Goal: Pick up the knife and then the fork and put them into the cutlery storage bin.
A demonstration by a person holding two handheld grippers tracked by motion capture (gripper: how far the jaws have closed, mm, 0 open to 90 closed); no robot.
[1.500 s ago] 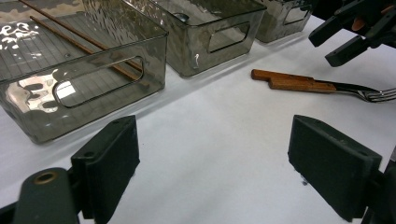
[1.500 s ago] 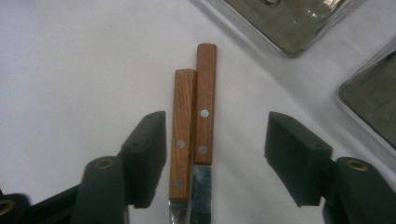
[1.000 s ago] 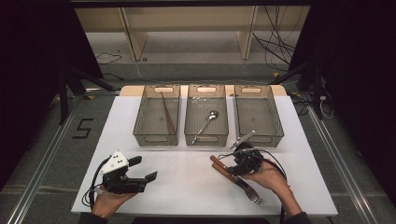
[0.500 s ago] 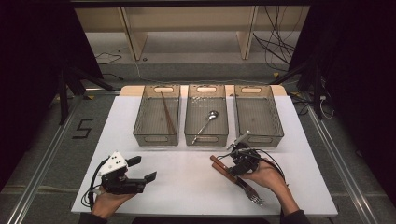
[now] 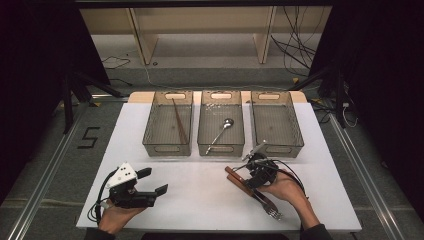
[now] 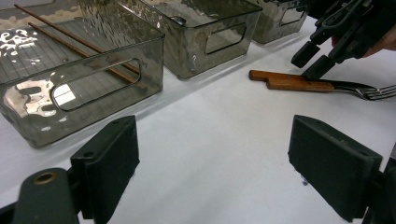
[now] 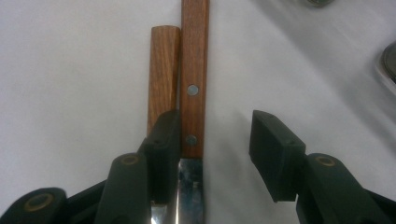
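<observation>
Two wooden-handled utensils (image 5: 236,178) lie side by side on the white table (image 5: 200,200) at the front right; one ends in fork tines (image 5: 272,214). My right gripper (image 5: 250,176) points down over the handles. In the right gripper view the riveted handle (image 7: 194,70) lies between the jaws of the right gripper (image 7: 215,126). Its left finger (image 7: 163,140) rests over the plain handle (image 7: 163,65), and the right one stands well clear. These jaws have just been closing but remain open. My left gripper (image 5: 153,181) (image 6: 215,140) rests open at the front left with nothing in it.
Three clear bins stand in a row at the back of the table. The left bin (image 5: 167,148) holds chopsticks (image 5: 179,122), the middle bin (image 5: 220,148) a spoon (image 5: 220,131), and the right bin (image 5: 278,148) nothing. Table edges lie close to both hands.
The right gripper has shifted slightly over the wooden handles. The left gripper has kept still.
</observation>
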